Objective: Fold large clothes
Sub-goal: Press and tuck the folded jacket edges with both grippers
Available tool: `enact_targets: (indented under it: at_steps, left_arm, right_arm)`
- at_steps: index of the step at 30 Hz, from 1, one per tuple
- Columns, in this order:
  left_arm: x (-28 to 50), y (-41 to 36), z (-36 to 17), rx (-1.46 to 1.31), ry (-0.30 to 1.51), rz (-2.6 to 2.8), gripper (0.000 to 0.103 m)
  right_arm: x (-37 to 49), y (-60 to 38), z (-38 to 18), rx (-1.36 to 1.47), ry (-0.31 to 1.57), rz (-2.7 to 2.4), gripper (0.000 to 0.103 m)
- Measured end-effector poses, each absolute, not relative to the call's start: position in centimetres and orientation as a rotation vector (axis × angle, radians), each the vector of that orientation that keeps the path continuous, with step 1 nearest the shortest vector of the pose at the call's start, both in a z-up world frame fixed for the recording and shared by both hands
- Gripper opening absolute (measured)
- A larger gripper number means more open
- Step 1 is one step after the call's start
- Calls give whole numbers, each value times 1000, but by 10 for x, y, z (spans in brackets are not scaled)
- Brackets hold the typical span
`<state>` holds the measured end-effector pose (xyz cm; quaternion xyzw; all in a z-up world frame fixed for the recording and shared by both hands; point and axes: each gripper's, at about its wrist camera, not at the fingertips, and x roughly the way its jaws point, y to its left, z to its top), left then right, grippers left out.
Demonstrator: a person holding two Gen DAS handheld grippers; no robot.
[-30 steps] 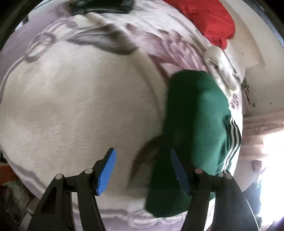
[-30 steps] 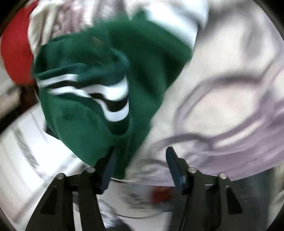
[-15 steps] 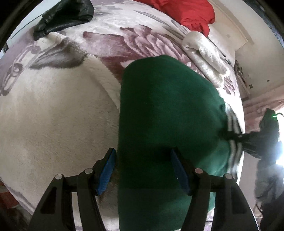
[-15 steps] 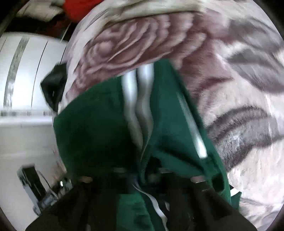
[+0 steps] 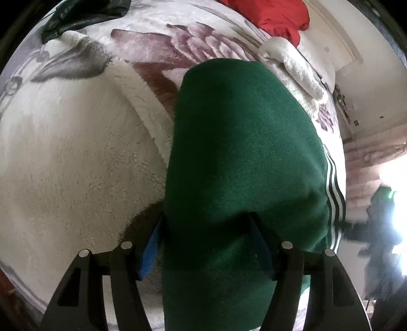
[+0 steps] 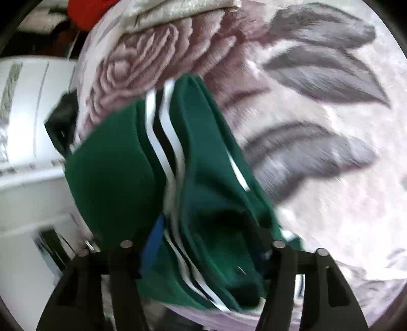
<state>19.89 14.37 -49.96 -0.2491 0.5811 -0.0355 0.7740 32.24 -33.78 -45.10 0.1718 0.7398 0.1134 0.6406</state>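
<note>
A folded dark green garment (image 5: 241,152) with white and black side stripes lies on a fluffy floral blanket (image 5: 76,152). My left gripper (image 5: 206,229) points down over its near end. The blue pads stand wide apart, one by the left edge and one on the cloth, and the jaws are opening slightly without pinching. In the right wrist view, the garment's striped layered edge (image 6: 162,142) bunches between the fingers of my right gripper (image 6: 206,226). Its jaws are opening and the cloth sits loose between them. A dark blurred shape (image 5: 376,229) hovers by the striped edge.
A red cloth (image 5: 274,15) and a black garment (image 5: 84,15) lie at the blanket's far side, with a rolled white fleece (image 5: 292,66) near the far right. White furniture (image 6: 25,127) stands past the bed's edge. Open blanket (image 6: 330,203) spreads to the right.
My left gripper slid from bare blanket to over the garment's near end. My right gripper rolled, went to the striped edge where its fingers came together, and now stands apart again.
</note>
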Motion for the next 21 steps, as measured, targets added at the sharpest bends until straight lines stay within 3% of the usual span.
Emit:
enact_targets:
  at_steps: [4, 8, 9, 10, 11, 12, 18, 21]
  left_arm:
    - [196, 140, -499, -531, 1253, -71, 64]
    - [198, 139, -499, -510, 1261, -68, 64]
    - [198, 139, -498, -506, 1265, -64, 64]
    - [198, 140, -497, -506, 1267, -65, 64]
    - [197, 140, -495, -507, 1270, -69, 64]
    - [196, 141, -491, -510, 1270, -71, 63]
    - [195, 135, -473, -536, 1249, -107, 62]
    - [203, 128, -481, -570, 1264, -121, 64]
  right_arm:
    - [280, -348, -478, 418, 1745, 271, 83]
    - [272, -332, -496, 420, 1709, 291, 82]
    - [276, -319, -498, 400, 1703, 297, 61]
    - [274, -315, -495, 394, 1697, 291, 52]
    - [272, -316, -490, 407, 1688, 278, 34]
    - [269, -320, -482, 450, 1668, 256, 26]
    - [256, -367, -422, 549, 1535, 144, 21]
    - [247, -390, -422, 503, 1550, 98, 21]
